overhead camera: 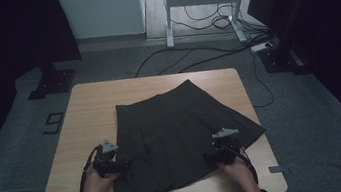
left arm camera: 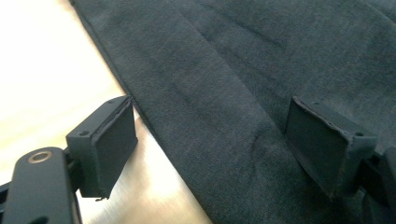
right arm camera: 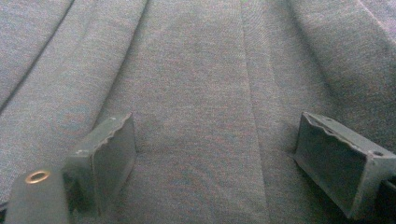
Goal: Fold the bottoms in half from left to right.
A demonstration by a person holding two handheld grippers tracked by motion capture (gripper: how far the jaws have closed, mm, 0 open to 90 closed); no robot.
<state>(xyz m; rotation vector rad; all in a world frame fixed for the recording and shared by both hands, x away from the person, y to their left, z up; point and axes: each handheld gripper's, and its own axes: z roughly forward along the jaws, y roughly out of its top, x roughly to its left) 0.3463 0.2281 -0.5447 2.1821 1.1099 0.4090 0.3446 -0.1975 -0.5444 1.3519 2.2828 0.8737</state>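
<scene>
A dark pleated skirt lies spread flat on the light wooden worktop, its narrow waistband end toward the far edge and its wide hem toward the person's side. The skirt sits slightly turned, so its right hem corner reaches close to the worktop's right edge.

The left gripper is held low at the skirt's left side edge, near the hem corner. In the left gripper view its jaws stand wide apart and grip nothing: one jaw hangs over bare wood just beside the cloth's edge, the other over the dark fabric, so the skirt's side edge runs diagonally between them. Whether either jaw touches the cloth or the wood cannot be told.

The right gripper is held over the right part of the skirt, a little in from the hem. In the right gripper view its jaws are also wide apart, with nothing clamped; both stand over the fabric, and a pleat fold runs lengthwise down the gap between them, nearer the right-hand jaw.

The person's hands come in from the near edge, one behind each gripper, with a cable curling from each.
</scene>
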